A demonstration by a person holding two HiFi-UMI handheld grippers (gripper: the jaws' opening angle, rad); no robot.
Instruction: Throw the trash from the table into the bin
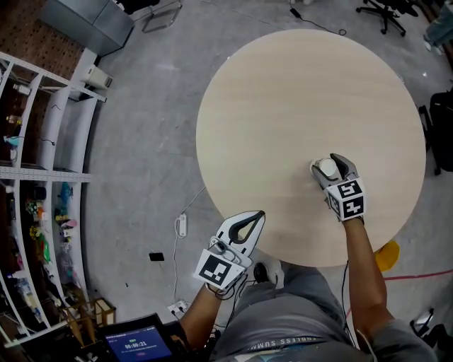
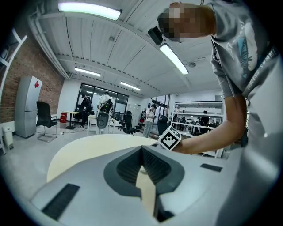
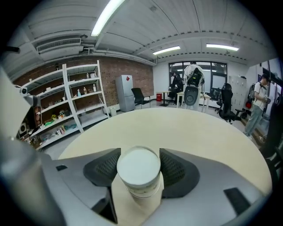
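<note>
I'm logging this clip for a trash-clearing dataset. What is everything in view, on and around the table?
table: one, round, pale wood, centre
cup: one, white lid, on the table's near right part
shelving: one white unit, far left, holding small items
cabinet: one, grey, upper left
office chair: one, black, top right
cable: one, white, on the floor left of the table
yellow thing: one, floor by the table's right edge, unclear what
screen: one, dark, bottom left
left gripper: one, white-grey, jaws together, empty, at the table's near edge
right gripper: one, jaws against the cup's sides
</note>
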